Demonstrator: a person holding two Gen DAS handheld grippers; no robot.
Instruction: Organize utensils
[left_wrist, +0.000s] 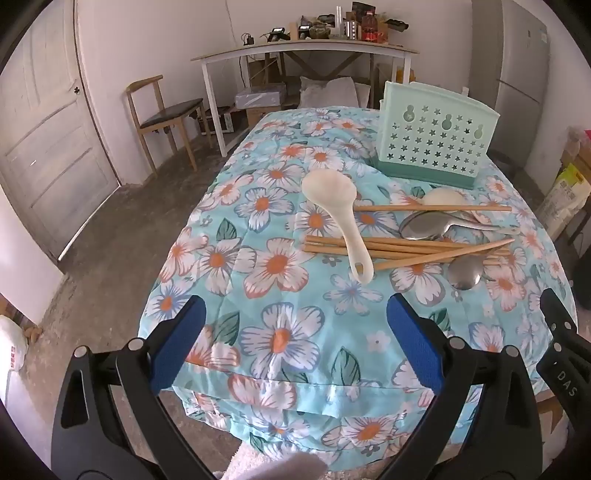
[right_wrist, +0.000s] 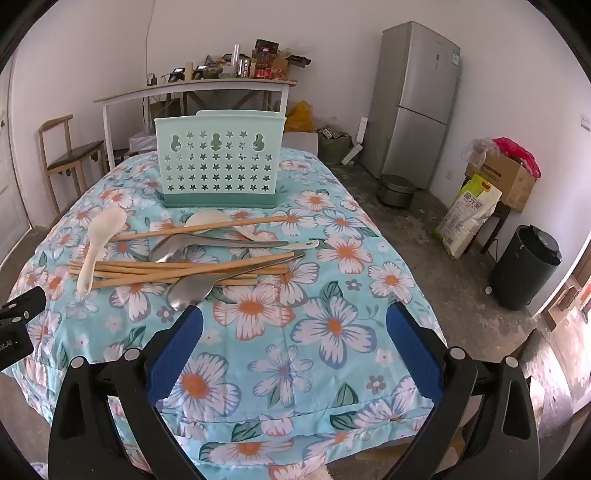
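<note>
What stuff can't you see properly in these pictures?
- Inside the green holder: both views show only its star-holed wall, so its compartments stay hidden.
- Second white spoon: a chopstick crosses it in both views.
- Shelf clutter: too small in both.
- Left gripper, right gripper: bases cut off.

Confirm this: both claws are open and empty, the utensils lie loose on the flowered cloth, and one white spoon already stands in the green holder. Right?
Not quite. The green holder looks empty; in the right wrist view both white spoons lie on the flowered cloth among the utensils. The rest holds.
</note>
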